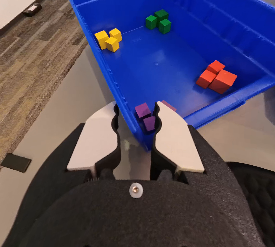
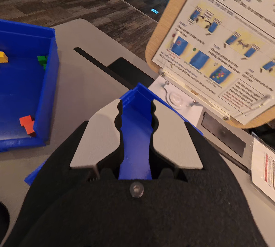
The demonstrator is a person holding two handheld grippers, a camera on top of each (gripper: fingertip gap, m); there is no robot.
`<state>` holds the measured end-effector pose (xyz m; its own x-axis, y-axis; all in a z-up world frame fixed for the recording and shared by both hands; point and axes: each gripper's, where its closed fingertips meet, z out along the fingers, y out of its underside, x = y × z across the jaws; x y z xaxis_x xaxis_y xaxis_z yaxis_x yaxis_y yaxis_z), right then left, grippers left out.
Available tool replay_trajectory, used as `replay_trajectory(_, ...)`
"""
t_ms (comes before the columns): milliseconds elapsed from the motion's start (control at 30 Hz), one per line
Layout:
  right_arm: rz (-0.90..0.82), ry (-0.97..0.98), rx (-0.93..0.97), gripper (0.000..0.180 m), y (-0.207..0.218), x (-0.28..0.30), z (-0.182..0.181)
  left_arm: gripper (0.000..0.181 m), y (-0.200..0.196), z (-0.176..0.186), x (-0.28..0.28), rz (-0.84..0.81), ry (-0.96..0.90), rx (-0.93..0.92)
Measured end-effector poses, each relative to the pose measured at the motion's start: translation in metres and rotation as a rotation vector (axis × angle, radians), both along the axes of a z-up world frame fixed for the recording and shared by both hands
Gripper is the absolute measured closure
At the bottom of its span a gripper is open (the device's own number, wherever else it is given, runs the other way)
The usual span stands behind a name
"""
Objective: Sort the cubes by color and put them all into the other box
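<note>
The blue box (image 1: 186,55) stands on the grey table (image 1: 71,106) near its edge and holds four groups of cubes, one by each corner. As the left wrist view looks into it, three yellow cubes (image 1: 109,39) sit against the left wall at the far left corner, three green cubes (image 1: 158,21) at the far wall, three red cubes (image 1: 215,77) at the near right corner, and the purple cubes (image 1: 145,114) in the near left corner (one of them half hidden behind a finger). The left gripper (image 1: 136,104) hangs over that near left corner, its jaws parted and holding nothing, one finger outside the wall and one inside. The right gripper (image 2: 136,101) hovers over a second blue box (image 2: 136,132), jaws likewise apart and empty. An instruction board (image 2: 215,46) stands at the table's right.
</note>
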<state>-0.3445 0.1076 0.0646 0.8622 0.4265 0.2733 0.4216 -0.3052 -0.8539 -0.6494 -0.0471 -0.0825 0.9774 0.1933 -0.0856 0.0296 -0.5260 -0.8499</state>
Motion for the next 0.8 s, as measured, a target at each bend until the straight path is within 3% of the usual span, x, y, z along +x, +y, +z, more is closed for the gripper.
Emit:
replay_trajectory(200, -0.05, 0.03, -0.039, 0.143, -0.018, 0.065, -0.004, 0.17, -0.007, 0.001, -0.046, 0.005, 0.162, -0.04)
replay_trajectory(600, -0.078, 0.058, -0.206, 0.145, -0.049, 0.152, -0.048, 0.171, 0.018, 0.001, -0.136, -0.338, 0.205, -0.1)
replay_trajectory(800, -0.113, 0.153, -0.28, 0.142, -0.053, 0.165, -0.066, 0.173, 0.03, 0.0, -0.157, -0.375, 0.117, -0.104)
